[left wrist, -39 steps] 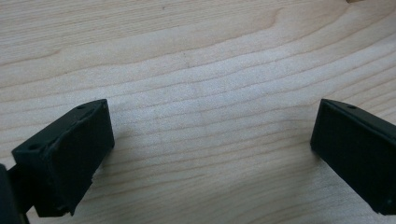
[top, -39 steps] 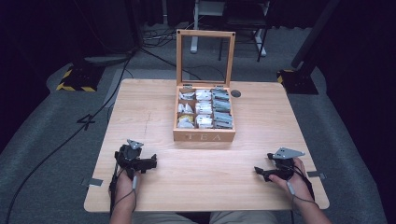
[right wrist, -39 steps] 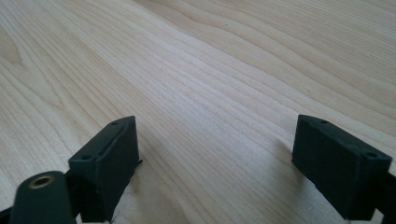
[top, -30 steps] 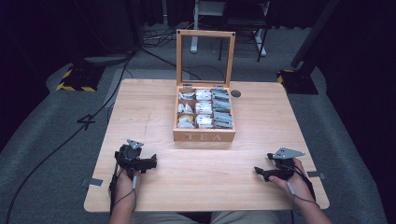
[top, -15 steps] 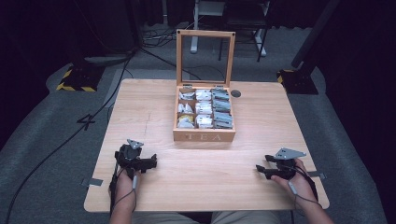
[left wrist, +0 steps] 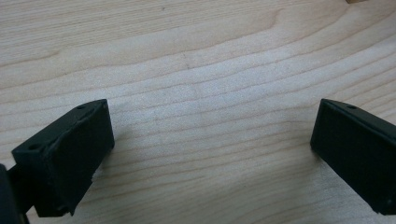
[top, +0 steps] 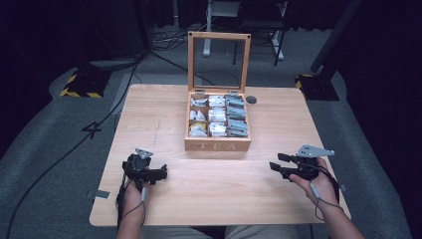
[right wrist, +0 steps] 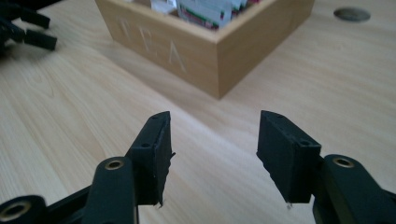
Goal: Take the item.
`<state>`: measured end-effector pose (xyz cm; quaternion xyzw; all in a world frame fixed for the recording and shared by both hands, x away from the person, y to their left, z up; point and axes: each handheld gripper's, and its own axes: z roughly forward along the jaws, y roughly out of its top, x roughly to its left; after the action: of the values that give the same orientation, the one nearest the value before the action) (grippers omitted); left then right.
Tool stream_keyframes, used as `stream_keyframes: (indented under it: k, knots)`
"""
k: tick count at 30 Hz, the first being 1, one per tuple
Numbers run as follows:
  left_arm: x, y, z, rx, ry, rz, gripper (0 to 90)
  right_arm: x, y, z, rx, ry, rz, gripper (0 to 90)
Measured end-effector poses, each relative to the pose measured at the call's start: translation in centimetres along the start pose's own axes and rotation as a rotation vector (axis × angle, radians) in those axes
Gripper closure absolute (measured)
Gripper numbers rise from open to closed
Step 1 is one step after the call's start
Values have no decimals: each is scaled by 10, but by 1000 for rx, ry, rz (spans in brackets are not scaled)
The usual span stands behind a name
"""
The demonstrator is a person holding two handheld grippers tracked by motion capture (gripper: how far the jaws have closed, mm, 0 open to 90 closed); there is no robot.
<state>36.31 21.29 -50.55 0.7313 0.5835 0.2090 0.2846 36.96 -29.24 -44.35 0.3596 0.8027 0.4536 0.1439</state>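
Tea box [top: 217, 122] sits lid-up mid-bench [top: 149, 109], nearer the far edge. Left gripper [top: 160, 174] and right gripper [top: 276, 165] rest by the near corners, fingers wide apart, holding nothing.

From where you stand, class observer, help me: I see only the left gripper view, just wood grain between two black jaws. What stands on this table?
Observer: A wooden tea box marked TEA stands mid-table, its glass-paned lid raised upright.
Operator: Anything inside it?
Observer: Yes, tea packets fill its compartments in rows.
Operator: Where is the right gripper?
Observer: The right gripper sits near the table's right front, jaws apart and holding nothing, aimed toward the box's front corner.
Operator: Anything else on the table?
Observer: A small dark round disc lies just right of the box's back corner.
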Motion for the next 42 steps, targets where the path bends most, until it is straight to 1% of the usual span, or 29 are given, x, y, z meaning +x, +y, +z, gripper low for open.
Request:
stream_keyframes:
  k: [2, 3, 4, 6, 7, 8, 9, 10, 11, 12, 13, 14, 19, 20, 21, 22, 23, 26, 27, 28, 32, 33, 35, 36, 37, 39, 40, 42]
  knots:
    - [0, 0, 0, 0, 0, 0, 0, 1, 8, 0, -21, 6, -5, 450]
    - [0, 0, 0, 0, 0, 0, 0, 1, 8, 0, -21, 6, -5, 450]
    - [0, 0, 0, 0, 0, 0, 0, 1, 17, 1, -38, 15, -5, 450]
    - [0, 0, 0, 0, 0, 0, 0, 1, 20, 1, -40, 14, -9, 450]
    - [0, 0, 0, 0, 0, 0, 0, 1, 29, 2, -53, 14, -13, 449]
    - [0, 0, 0, 0, 0, 0, 0, 1, 29, 2, -53, 14, -13, 449]
    - [0, 0, 0, 0, 0, 0, 0, 1, 36, 3, -66, 13, -12, 464]
    - [0, 0, 0, 0, 0, 0, 0, 1, 36, 3, -66, 13, -12, 464]
    - [0, 0, 0, 0, 0, -1, 0, 1, 38, 3, -72, 16, -9, 468]
    - [0, 0, 0, 0, 0, 0, 0, 2, 46, 5, -79, 28, -1, 473]
    - [0, 0, 0, 0, 0, 0, 0, 2, 46, 5, -79, 28, -1, 473]
    - [0, 0, 0, 0, 0, 0, 0, 2, 52, 7, -72, 28, -4, 479]
    - [0, 0, 0, 0, 0, 0, 0, -1, 66, 16, -51, 27, -15, 474]
    - [0, 0, 0, -1, 0, 1, 0, -2, 69, 18, -47, 17, -22, 467]
    - [0, 0, 0, -1, 0, 1, 0, -2, 69, 18, -47, 17, -22, 467]
    - [0, 0, 0, -1, 1, 3, 0, -4, 75, 21, -40, 8, -38, 467]
    - [0, 1, 0, -1, 3, 4, 0, -4, 77, 22, -38, 6, -42, 467]
    - [0, 1, 0, -1, 2, 4, 0, -5, 82, 26, -31, 8, -45, 467]
    - [0, 1, 0, -1, 2, 4, 0, -6, 86, 30, -22, 12, -47, 469]
    - [0, 1, 0, -1, 2, 5, 0, -6, 86, 30, -22, 12, -47, 469]
    - [0, 1, 0, -1, 3, 3, 0, -7, 93, 41, -4, 13, -61, 481]
    - [0, 1, 0, -1, 3, 3, 0, -7, 93, 41, -4, 13, -61, 481]
    - [0, 1, 0, -1, 3, 4, 0, -8, 99, 50, 6, 24, -51, 482]
    - [0, 1, 0, -1, 3, 4, 0, -8, 99, 50, 6, 24, -51, 482]
    - [0, 1, 0, -1, 2, 4, 0, -8, 103, 54, 10, 25, -61, 481]
    - [0, 1, 0, -1, 3, 4, 0, -8, 107, 57, 10, 27, -66, 477]
    - [0, 1, 0, -1, 3, 4, 0, -8, 107, 57, 10, 27, -66, 477]
    - [0, 1, 0, -1, 3, 4, 0, -7, 113, 62, 7, 37, -66, 473]
